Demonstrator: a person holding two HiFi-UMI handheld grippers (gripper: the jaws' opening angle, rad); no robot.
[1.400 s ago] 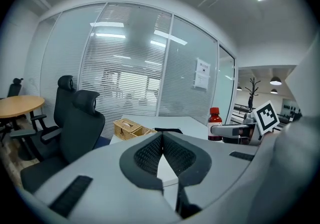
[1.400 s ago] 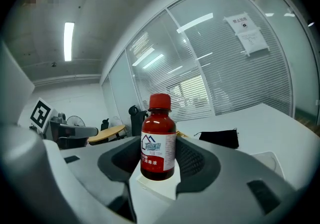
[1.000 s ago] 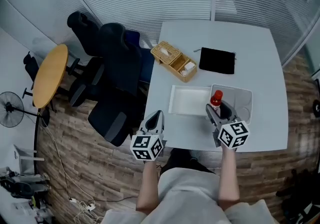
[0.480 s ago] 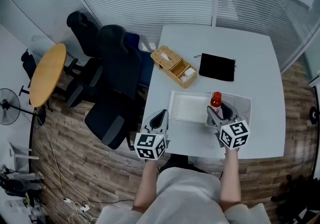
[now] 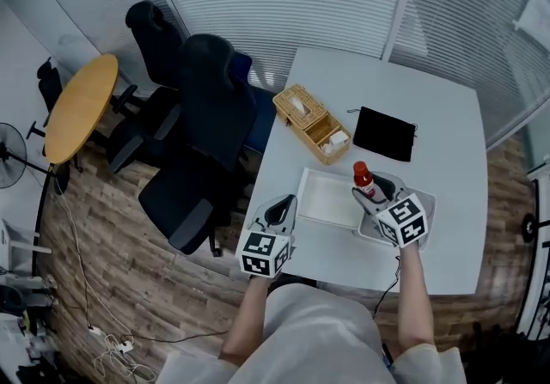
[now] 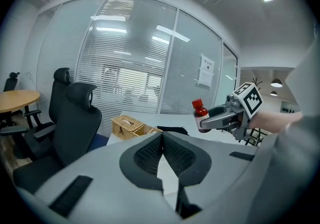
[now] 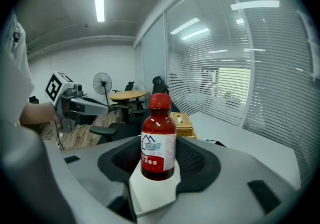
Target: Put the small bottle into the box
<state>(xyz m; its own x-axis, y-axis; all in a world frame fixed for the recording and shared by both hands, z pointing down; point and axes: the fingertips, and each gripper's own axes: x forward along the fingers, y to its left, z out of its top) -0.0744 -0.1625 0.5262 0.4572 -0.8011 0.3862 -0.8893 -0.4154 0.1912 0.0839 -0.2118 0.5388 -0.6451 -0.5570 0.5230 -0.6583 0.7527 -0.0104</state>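
Observation:
The small bottle (image 7: pixel 158 143) is dark red with a red cap and a white label, and it stands upright. My right gripper (image 7: pixel 159 154) is shut on its body. In the head view the bottle (image 5: pixel 362 175) and right gripper (image 5: pixel 372 191) hover over the left part of the clear plastic box (image 5: pixel 426 199), which they largely hide. The box's white lid (image 5: pixel 331 198) lies flat just left of it. My left gripper (image 5: pixel 283 206) is shut and empty near the table's front edge. The left gripper view shows its jaws (image 6: pixel 162 136) pressed together, with the bottle (image 6: pixel 200 113) ahead to the right.
A wicker box (image 5: pixel 311 122) and a black pouch (image 5: pixel 385 133) lie further back on the grey table (image 5: pixel 447 107). Black office chairs (image 5: pixel 202 107) crowd the table's left edge. A round wooden table (image 5: pixel 79 107) stands farther left on the wood floor.
The head view has shifted. My right gripper still holds the bottle and has moved slightly up and back over the box. The left gripper has stayed shut in place.

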